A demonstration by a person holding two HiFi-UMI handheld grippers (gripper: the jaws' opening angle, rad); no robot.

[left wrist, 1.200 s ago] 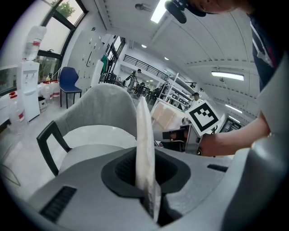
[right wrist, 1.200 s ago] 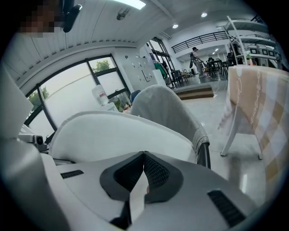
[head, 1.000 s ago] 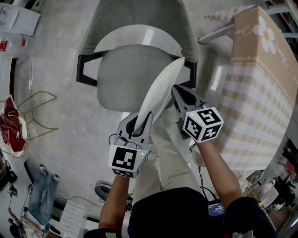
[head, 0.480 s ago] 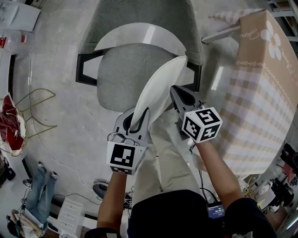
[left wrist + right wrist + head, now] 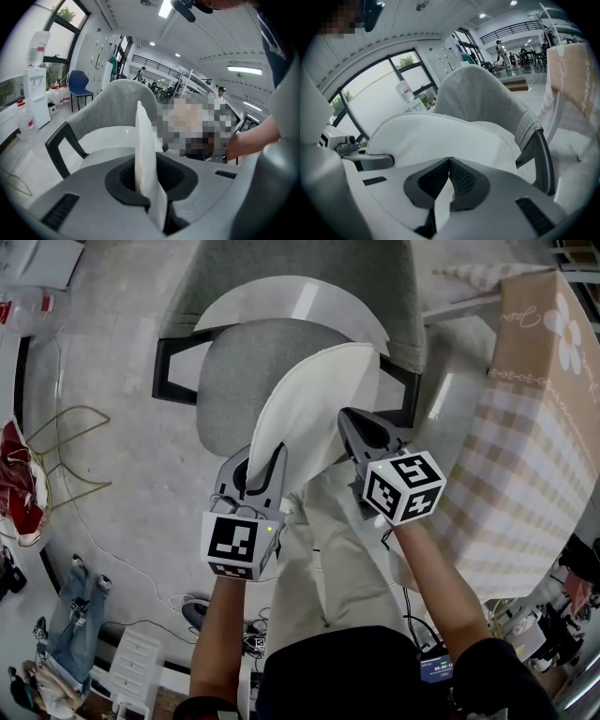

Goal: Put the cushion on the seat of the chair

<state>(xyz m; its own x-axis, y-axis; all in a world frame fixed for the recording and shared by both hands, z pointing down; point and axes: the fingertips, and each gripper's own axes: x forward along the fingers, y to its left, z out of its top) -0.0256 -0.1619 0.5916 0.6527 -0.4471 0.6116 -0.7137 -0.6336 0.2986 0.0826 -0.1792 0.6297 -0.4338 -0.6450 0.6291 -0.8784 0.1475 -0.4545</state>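
White and thin, the cushion (image 5: 314, 409) is held tilted on edge over the front of the grey seat (image 5: 230, 381) of the chair (image 5: 281, 277), not yet lying flat on it. The left gripper (image 5: 265, 457) is clenched on its near edge. The right gripper (image 5: 353, 423) is clamped on its right edge.

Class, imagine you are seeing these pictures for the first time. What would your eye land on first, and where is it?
A white cushion stands out at the centre of the head view. The left gripper and the right gripper pinch it at its near edge. It hangs tilted over the seat of the grey chair, and a table with a checked cloth fills the right side.
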